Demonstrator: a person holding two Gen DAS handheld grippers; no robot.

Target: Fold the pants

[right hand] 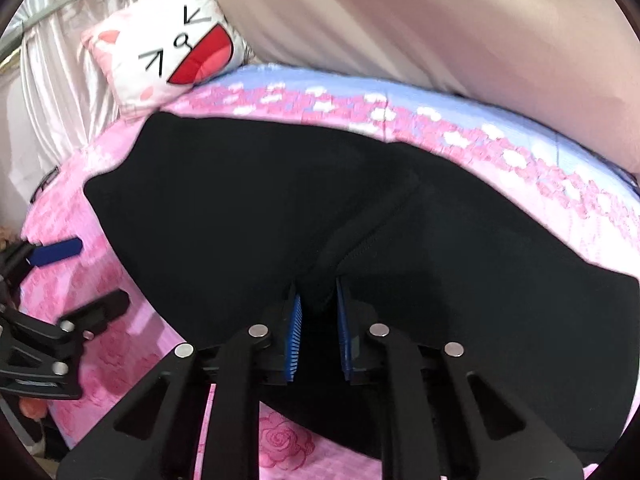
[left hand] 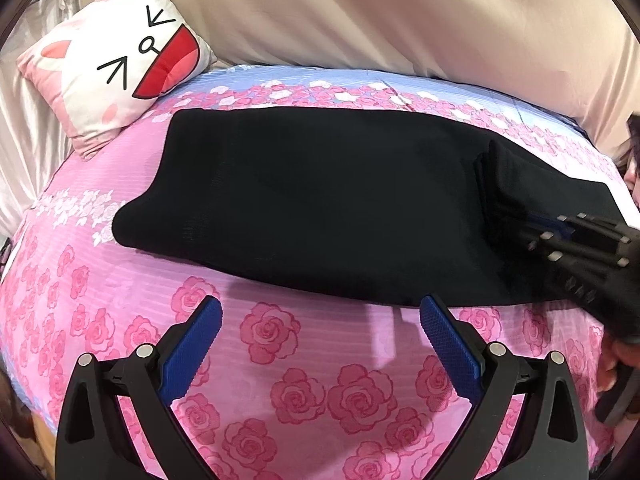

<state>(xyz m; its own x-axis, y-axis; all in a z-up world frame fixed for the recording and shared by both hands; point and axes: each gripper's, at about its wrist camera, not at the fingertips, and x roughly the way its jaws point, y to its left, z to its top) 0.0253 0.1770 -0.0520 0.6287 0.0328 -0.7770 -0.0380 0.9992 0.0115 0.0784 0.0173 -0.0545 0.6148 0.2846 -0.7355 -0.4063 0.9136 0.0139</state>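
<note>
Black pants (left hand: 304,200) lie folded lengthwise across the pink rose-print bedspread (left hand: 328,392). My left gripper (left hand: 320,320) hovers open over the bedspread just in front of the pants' near edge, nothing between its blue pads. My right gripper (right hand: 318,300) is shut on a raised fold of the pants (right hand: 280,200) at their right end, black cloth pinched between its blue pads. The left wrist view shows that gripper (left hand: 560,236) coming in from the right, with the cloth bunched up ahead of it. My left gripper (right hand: 88,276) also appears at the left edge of the right wrist view.
A pink and white cartoon-face pillow (left hand: 120,72) leans at the back left of the bed. A beige curtain or sheet (left hand: 380,12) hangs behind the bed. A person's hand (left hand: 616,364) holds the right gripper at the right edge.
</note>
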